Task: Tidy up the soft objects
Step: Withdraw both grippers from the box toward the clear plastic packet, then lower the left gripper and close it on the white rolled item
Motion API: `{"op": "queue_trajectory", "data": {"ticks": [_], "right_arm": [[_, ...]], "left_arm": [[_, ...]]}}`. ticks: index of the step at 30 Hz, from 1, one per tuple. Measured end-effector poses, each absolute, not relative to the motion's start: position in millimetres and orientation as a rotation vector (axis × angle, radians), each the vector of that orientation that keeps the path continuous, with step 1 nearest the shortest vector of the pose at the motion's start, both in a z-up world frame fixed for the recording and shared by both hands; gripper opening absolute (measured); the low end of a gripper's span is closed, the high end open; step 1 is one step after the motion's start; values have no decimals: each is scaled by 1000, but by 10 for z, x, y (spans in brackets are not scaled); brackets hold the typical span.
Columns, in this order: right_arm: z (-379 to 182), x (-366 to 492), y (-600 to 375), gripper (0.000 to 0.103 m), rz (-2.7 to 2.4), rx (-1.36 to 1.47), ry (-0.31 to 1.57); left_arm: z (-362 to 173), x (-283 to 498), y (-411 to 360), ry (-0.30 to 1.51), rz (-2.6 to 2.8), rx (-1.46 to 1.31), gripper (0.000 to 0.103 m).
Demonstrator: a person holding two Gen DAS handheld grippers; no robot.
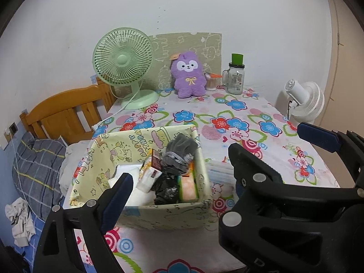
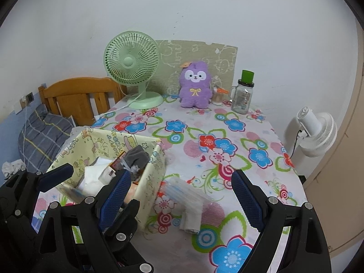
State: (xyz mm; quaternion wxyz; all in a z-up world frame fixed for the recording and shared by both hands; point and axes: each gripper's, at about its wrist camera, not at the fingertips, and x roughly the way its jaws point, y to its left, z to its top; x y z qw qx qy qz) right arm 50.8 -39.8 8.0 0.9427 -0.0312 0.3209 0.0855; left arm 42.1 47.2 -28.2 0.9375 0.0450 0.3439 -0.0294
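Table [image 2: 261, 122], flowered cloth, fills both views. Green fan [image 2: 132, 59] stands at 11 o'clock on it, purple plush toy [image 2: 194, 85] at 12, glass jar [image 2: 243, 97] toward 1. White fan [image 2: 318, 129] is seen off the table edge at 3 o'clock.

Fabric box [image 1: 107, 159] sits near the table's front edge, toward 8 o'clock; it is already packed with a grey glove [image 1: 180, 147], a black bag [image 1: 165, 187], tissue packs [image 1: 147, 175] and a sponge [image 1: 187, 187].

Clear packet [image 2: 184, 191] lies outside, at the box's 3 o'clock, with a folded white cloth [image 2: 191, 221] touching its near end.

Left claw [image 1: 179, 166] is held wide open over the box, nothing gripped. Right claw [image 2: 180, 193] is likewise wide open and empty, straddling the packet without touching.

Risks judged:
- slippery packet may slide off the pads
- cloth may be pinched along with it
- box is full; glove may be pushed out by another item
- the two claws are close together and may collide
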Motion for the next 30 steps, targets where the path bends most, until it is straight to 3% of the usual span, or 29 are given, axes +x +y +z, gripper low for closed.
{"op": "queue_trajectory", "data": {"ticks": [30], "right_arm": [[-350,482,-1204,91,106,-20,696]], "left_arm": [[-655,455,-322,717,-127,147,94]]}}
